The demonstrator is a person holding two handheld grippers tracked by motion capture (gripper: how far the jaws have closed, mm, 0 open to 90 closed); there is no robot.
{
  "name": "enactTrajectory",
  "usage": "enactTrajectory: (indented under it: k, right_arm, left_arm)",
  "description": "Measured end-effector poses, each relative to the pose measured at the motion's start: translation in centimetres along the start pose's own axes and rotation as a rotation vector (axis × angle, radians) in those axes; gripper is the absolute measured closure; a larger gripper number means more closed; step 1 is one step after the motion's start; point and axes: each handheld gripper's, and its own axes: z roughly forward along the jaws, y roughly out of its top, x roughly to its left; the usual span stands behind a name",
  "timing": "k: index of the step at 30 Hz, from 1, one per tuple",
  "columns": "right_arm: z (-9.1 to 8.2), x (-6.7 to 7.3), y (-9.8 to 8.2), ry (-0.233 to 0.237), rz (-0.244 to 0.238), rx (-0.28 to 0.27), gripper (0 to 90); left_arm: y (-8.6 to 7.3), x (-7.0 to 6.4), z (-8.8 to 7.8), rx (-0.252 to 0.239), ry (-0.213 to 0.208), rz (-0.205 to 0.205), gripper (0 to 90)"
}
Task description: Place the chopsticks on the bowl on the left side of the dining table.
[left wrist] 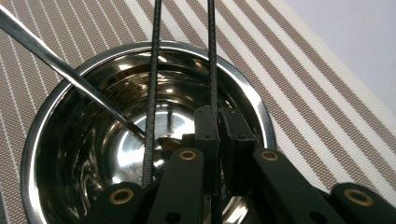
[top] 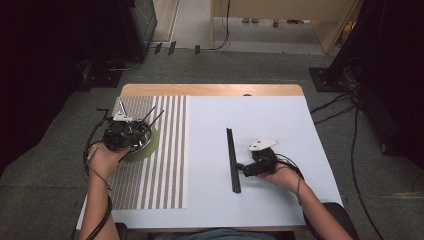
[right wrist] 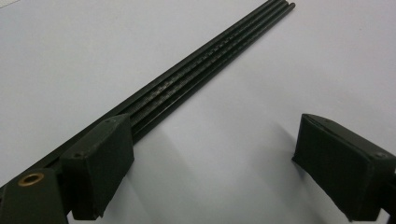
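A shiny steel bowl (left wrist: 56,93) sits on a striped placemat (left wrist: 299,84); from above the bowl (top: 146,142) is at the table's left. My left gripper (left wrist: 219,126) hovers over the bowl, shut on a thin black rod (left wrist: 212,56) that runs up past the rim. A second black rod (left wrist: 153,70) and a flat metal utensil (left wrist: 56,65) lean inside the bowl. At the right, my right gripper (right wrist: 210,154) stands open on the white table. A bundle of black rods (right wrist: 210,60) lies just outside its left jaw, with nothing between the pads. From above, the bundle (top: 232,160) lies left of the right gripper (top: 243,169).
The placemat (top: 165,150) covers the left part of the white table top (top: 270,130). A green coaster (top: 152,149) lies under the bowl. Cables trail on the floor at the right (top: 350,110). Dark equipment stands beyond the table's far corners.
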Motion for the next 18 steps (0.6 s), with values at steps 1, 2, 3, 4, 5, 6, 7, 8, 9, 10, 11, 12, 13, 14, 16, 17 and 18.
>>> enactTrajectory:
  k: [1,2,3,4,5,6,7,8,9,10,11,12,13,14,16,17,18]
  right_arm:
    - [0.0,0.0,0.0,0.0,0.0,0.0,11.4]
    - [0.0,0.0,0.0,0.0,0.0,0.0,11.4]
    - [0.0,0.01,0.0,0.0,0.002,0.001,11.4]
    - [0.0,0.01,0.0,-0.001,0.002,0.0,11.4]
    - [0.0,0.0,0.0,0.0,0.0,0.0,11.4]
    - [0.0,0.01,0.0,0.0,0.001,0.0,11.4]
    - [0.0,0.0,0.0,-0.001,0.0,0.0,11.4]
    - [0.0,0.0,0.0,0.0,0.0,0.0,11.4]
    - [0.0,0.0,0.0,0.0,0.0,0.0,11.4]
    - [0.0,0.0,0.0,0.0,0.0,0.0,11.4]
    - [0.0,0.0,0.0,0.0,0.0,0.0,11.4]
    - [0.0,0.01,0.0,0.0,0.001,0.001,11.4]
    - [0.0,0.01,0.0,0.0,0.002,0.001,11.4]
    - [0.0,0.01,0.0,0.0,0.002,0.0,11.4]
    - [0.0,0.0,0.0,0.0,0.0,0.0,11.4]
    - [0.0,0.0,0.0,0.0,0.0,0.0,11.4]
    - [0.0,0.0,0.0,0.0,0.0,0.0,11.4]
  left_arm:
    - [-0.01,0.14,0.03,-0.001,0.008,0.006,87.0]
    - [-0.01,0.14,0.03,-0.001,0.008,0.006,87.0]
    - [-0.01,0.22,0.02,0.0,0.015,0.009,87.0]
    - [-0.02,0.28,0.02,-0.001,0.023,0.01,86.9]
    - [-0.04,0.31,0.02,-0.003,0.026,0.01,86.8]
    - [-0.06,0.39,-0.01,-0.003,0.028,0.01,86.8]
    - [-0.08,0.43,-0.02,-0.003,0.03,0.011,86.8]
    - [-0.1,0.46,-0.02,-0.005,0.033,0.011,86.7]
    - [-0.13,0.51,-0.01,-0.007,0.038,0.01,86.7]
    - [-0.14,0.55,-0.01,-0.008,0.041,0.012,86.6]
    - [-0.15,0.63,-0.01,-0.009,0.042,0.014,86.6]
    - [-0.17,0.68,0.0,-0.012,0.046,0.011,86.6]
    - [-0.17,0.73,0.0,-0.012,0.046,0.008,86.6]
    - [-0.17,0.76,0.01,-0.013,0.048,0.01,86.6]
    - [-0.18,0.79,0.02,-0.015,0.052,0.011,86.4]
    - [-0.18,0.82,0.02,-0.015,0.055,0.01,86.4]
    - [-0.18,0.84,0.02,-0.015,0.056,0.011,86.4]
